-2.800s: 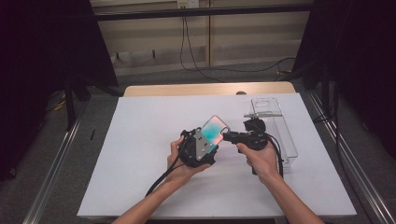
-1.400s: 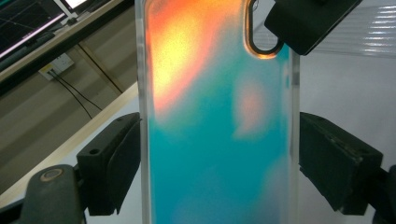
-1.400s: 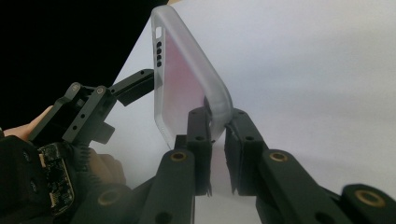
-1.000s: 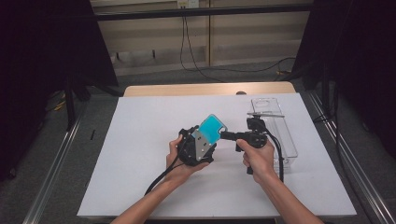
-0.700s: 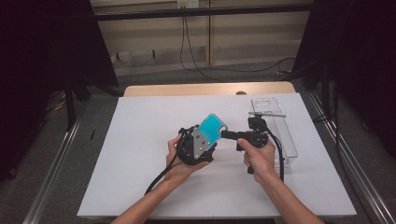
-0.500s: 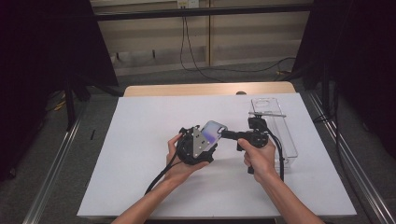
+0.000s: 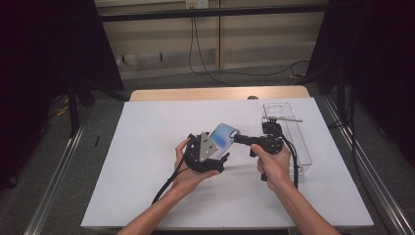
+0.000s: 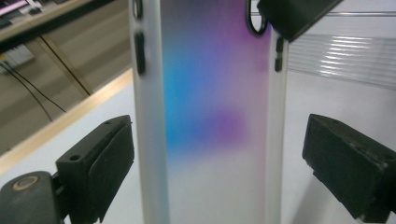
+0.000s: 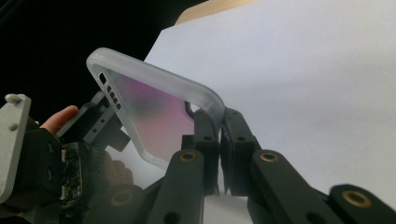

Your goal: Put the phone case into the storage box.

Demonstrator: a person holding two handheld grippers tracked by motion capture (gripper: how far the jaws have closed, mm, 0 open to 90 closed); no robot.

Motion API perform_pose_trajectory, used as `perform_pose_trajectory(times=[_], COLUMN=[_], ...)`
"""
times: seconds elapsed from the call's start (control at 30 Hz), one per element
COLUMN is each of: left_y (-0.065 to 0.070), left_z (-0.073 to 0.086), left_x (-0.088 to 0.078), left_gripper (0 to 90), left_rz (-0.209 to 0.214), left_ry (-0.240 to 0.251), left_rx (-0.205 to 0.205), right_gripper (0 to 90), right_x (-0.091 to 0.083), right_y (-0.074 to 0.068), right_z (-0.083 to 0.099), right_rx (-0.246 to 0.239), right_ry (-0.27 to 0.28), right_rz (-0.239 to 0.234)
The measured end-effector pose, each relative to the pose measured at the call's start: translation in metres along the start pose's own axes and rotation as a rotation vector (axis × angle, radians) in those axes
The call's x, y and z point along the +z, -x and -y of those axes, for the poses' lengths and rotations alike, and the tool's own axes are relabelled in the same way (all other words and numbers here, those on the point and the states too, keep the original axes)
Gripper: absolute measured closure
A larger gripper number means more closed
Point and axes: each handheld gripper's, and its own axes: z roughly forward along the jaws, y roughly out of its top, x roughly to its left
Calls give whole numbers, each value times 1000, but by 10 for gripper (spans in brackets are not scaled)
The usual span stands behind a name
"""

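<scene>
A frosted phone case with a blue and purple tint hangs tilted over the middle of the white table. My right gripper is shut on its upper corner; in the right gripper view the jaws pinch the case's rim. My left gripper sits just below and left of the case. In the left gripper view the case stands between its wide-apart jaws, with a gap on each side. The left gripper is open.
A clear plastic box lies along the table's right side, just behind my right hand. A wooden edge runs along the far side. Dark curtains and floor rails flank the table.
The case has turned in the right gripper, its face going from bright cyan to pale blue-grey in the high view. Both hands stay in about the same place.
</scene>
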Motion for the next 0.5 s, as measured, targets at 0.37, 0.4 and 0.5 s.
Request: perform_pose_trajectory(times=[0.37,0.4,0.5], left_y=[-8,-10,-15], left_z=[-2,-2,-2], left_x=[-6,-7,-11], left_gripper=[49,48,36], left_rz=[100,111,115], left_ry=[16,18,25], left_rx=[-143,-151,-175], right_gripper=[862,862,862], right_x=[-8,-8,-11], right_y=[3,4,5], right_z=[-4,-4,-6], right_rx=[-29,-29,-29], right_ry=[31,32,38], right_rz=[22,23,24])
